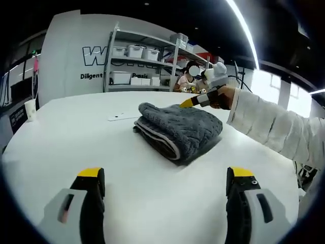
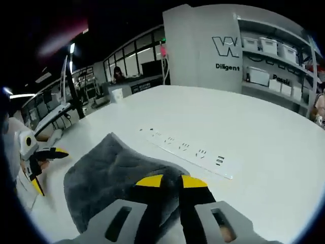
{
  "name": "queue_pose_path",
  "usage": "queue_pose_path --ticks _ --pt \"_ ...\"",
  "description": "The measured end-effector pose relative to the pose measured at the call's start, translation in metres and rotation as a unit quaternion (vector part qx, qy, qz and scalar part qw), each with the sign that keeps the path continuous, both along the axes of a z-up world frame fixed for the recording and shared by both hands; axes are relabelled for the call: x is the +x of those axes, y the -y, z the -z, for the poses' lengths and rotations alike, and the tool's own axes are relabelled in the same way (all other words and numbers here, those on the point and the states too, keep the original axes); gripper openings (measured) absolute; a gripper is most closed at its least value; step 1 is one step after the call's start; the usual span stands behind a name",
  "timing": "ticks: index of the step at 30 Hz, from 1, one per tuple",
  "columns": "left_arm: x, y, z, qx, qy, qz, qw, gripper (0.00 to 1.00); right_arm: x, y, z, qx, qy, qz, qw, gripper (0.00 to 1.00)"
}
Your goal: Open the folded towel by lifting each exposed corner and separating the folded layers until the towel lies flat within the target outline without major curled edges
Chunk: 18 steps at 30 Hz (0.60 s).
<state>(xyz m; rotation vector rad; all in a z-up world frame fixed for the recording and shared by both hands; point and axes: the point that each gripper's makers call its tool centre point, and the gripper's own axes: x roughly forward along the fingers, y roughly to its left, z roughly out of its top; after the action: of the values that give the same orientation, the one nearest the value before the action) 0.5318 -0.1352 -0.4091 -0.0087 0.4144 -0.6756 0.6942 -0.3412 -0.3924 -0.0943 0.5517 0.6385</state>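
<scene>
Grey quilted towel lies folded in a thick bundle near the middle of a white table.

Plush and stitched in a wavy pattern, it shows a pale edge band along its stacked layers. Left gripper hovers short of it, yellow-tipped jaws wide apart and empty. Right gripper sits at the towel's edge, jaws nearly closed; whether cloth is pinched, I cannot tell. A flat white power strip lies beside the towel. Metal shelving holds storage bins behind.
</scene>
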Motion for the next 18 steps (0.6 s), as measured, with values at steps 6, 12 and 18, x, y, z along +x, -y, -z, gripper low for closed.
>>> queue_pose_path --ticks 6,12,18 --pt "0.000 0.000 0.001 0.002 -0.001 0.000 1.0000 0.98 -0.004 -0.001 -0.003 -0.008 0.009 -0.011 0.9999 0.00" --pt "0.000 -0.001 0.001 0.004 0.000 -0.001 1.0000 0.98 -0.008 -0.002 -0.012 -0.025 0.034 -0.023 0.9989 0.00" --pt "0.000 0.000 0.002 0.008 -0.002 -0.001 1.0000 0.98 -0.013 -0.002 -0.022 -0.038 0.059 -0.033 0.9970 0.00"
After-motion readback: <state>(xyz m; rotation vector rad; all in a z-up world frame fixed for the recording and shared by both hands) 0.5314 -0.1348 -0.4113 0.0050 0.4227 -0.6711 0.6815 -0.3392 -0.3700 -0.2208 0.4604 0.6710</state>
